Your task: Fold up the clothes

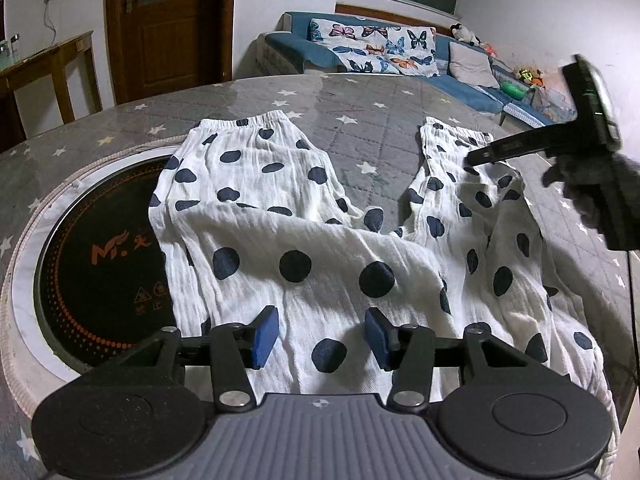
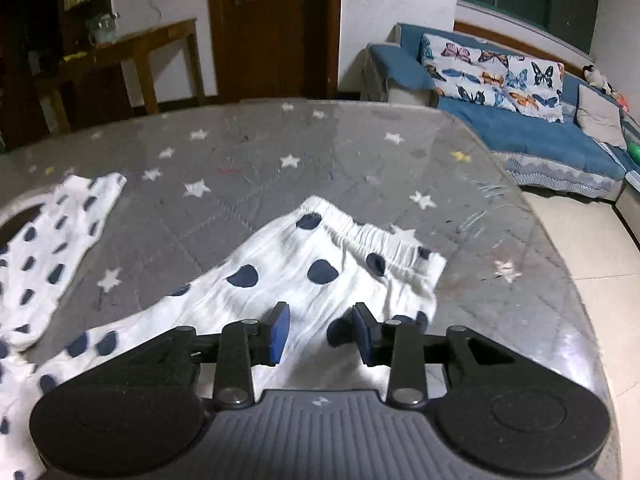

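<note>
White trousers with dark blue dots [image 1: 304,240] lie spread on the table, both legs pointing away, their elastic cuffs at the far end. My left gripper [image 1: 321,336] hovers open over the waist part, blue pads apart, nothing between them. In the left wrist view my right gripper [image 1: 480,157] hangs over the right leg, held by a gloved hand [image 1: 592,184]. In the right wrist view the right gripper [image 2: 321,332] stands open just above the right leg [image 2: 320,276], near its gathered cuff [image 2: 372,236]. The left leg [image 2: 52,232] lies at far left.
The table carries a grey star-print cover [image 1: 360,112] under clear film. A round black induction hob [image 1: 100,256] is set into it, partly under the left leg. A blue sofa with butterfly cushions [image 2: 520,112], a wooden door [image 1: 168,20] and a side table [image 2: 140,52] stand beyond.
</note>
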Demonstrator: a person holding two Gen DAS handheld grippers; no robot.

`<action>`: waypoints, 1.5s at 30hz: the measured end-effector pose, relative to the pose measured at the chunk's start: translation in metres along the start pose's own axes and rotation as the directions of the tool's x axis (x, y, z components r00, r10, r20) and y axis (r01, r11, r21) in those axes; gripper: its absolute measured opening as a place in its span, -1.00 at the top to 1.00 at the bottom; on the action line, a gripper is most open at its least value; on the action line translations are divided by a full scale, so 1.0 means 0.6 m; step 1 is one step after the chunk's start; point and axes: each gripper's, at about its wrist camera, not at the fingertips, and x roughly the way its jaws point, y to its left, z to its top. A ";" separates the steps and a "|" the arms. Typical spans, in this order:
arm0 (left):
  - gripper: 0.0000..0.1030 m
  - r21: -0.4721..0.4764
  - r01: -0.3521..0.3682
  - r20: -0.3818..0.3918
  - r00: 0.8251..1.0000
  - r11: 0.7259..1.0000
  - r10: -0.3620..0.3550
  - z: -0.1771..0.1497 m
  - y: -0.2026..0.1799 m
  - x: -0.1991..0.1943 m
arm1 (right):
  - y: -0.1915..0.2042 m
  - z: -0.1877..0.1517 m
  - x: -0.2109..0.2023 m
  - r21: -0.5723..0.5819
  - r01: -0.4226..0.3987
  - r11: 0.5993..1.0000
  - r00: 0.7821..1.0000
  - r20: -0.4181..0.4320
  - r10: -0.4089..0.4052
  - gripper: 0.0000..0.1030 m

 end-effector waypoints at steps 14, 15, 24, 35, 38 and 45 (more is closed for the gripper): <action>-0.20 0.005 -0.024 0.010 1.000 1.000 0.024 -0.001 0.009 0.008 | -0.005 0.092 0.098 0.024 0.101 0.995 0.993 0.054 -0.102 0.04; -0.20 0.001 -0.023 0.008 1.000 1.000 0.023 0.000 0.011 0.008 | -0.004 0.097 0.100 0.022 0.107 0.994 0.993 0.051 -0.108 0.04; -0.20 -0.006 -0.018 0.014 1.000 1.000 0.018 -0.007 0.011 -0.006 | 0.089 0.107 0.058 -0.125 -0.038 0.991 0.998 0.050 0.044 0.07; -0.20 -0.021 -0.003 0.024 1.000 1.000 0.003 -0.032 0.010 -0.036 | 0.297 0.134 0.063 -0.306 -0.336 0.891 0.939 -0.038 0.341 0.23; -0.20 -0.033 0.009 0.028 1.000 0.999 -0.008 -0.037 0.013 -0.040 | 0.338 0.137 0.085 -0.350 -0.336 0.874 0.940 -0.073 0.332 0.23; -0.67 -0.044 0.028 0.034 0.999 0.999 -0.027 -0.049 0.015 -0.045 | 0.385 0.149 0.129 -0.381 -0.293 0.877 0.955 -0.065 0.291 0.12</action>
